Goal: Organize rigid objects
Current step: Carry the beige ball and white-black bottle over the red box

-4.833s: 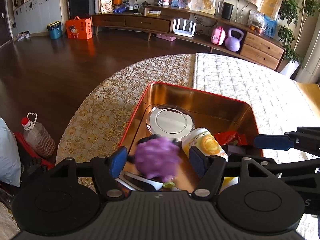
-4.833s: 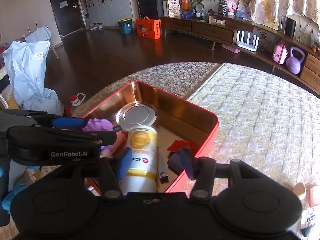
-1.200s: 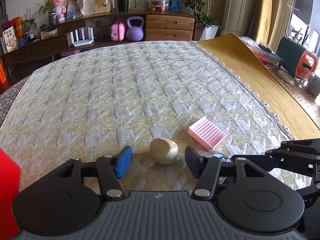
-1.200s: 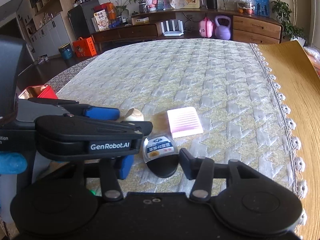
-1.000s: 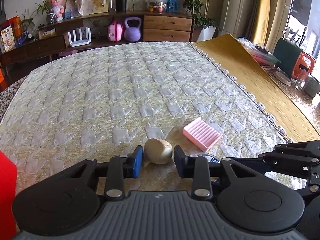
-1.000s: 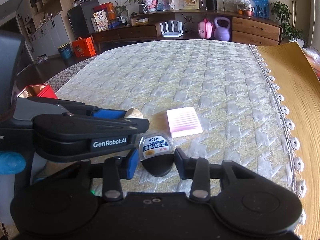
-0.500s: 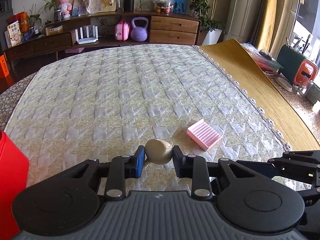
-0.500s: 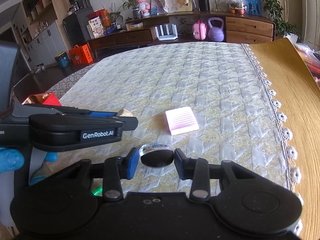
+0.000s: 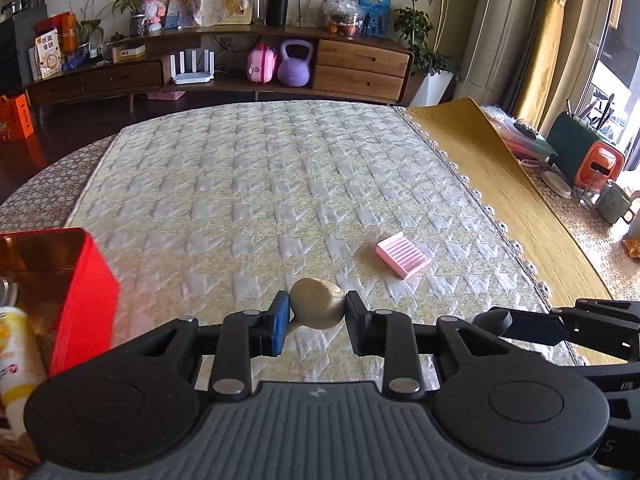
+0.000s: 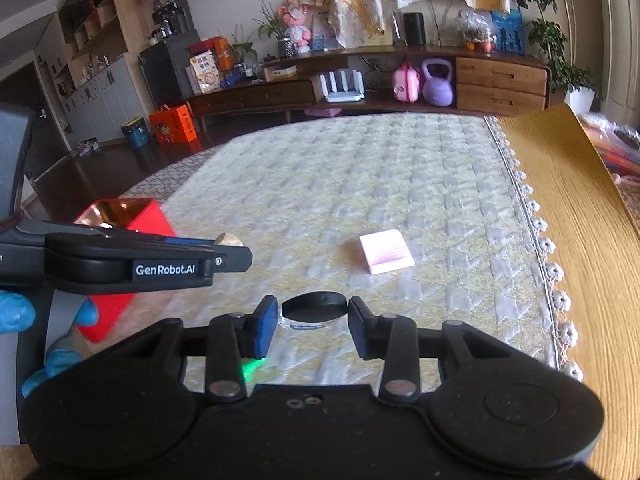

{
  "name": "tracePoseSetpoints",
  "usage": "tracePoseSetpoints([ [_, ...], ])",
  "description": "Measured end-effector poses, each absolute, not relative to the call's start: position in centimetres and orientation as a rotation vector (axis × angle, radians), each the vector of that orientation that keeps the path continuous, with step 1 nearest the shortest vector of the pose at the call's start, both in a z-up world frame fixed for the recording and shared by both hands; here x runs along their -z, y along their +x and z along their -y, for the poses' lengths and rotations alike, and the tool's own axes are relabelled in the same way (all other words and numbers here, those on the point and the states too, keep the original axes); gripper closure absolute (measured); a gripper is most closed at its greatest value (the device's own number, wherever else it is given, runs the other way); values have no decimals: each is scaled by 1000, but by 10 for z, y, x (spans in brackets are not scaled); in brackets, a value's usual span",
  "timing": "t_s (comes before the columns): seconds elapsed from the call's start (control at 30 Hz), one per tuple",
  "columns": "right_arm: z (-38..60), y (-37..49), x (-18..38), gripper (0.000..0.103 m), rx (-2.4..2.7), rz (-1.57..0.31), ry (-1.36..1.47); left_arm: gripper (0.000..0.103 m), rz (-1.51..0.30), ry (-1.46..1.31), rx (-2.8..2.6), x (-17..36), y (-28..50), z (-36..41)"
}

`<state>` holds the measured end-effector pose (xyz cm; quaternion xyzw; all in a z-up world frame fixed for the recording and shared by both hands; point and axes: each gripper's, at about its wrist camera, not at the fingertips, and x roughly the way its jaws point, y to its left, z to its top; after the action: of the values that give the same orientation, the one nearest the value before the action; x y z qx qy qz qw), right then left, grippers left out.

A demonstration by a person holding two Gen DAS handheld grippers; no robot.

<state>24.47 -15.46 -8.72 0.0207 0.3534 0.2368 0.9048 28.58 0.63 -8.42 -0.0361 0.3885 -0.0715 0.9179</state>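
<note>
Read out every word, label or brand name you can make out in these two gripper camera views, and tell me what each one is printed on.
"GenRobot.AI": white lettering on the side of the black left gripper, seen from the right wrist view.
"S": a lone white letter on the black right gripper body, at the left wrist view's lower right edge.
Printed snack box on the wooden sideboard: characters too small to read.
Yellow and white bottle in the red tin box: print too blurred.

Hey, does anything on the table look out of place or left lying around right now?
Only the pink ridged soap dish lies loose on the quilted cloth, far from the red tin. Both grippers already hold items: left, right.
</note>
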Motion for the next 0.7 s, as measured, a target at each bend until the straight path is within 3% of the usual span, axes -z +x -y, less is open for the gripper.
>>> tracePoseSetpoints([
  [0.7,63,193,17,65,-686,-629,-35,74,-761,-104,40,25,199,-101],
])
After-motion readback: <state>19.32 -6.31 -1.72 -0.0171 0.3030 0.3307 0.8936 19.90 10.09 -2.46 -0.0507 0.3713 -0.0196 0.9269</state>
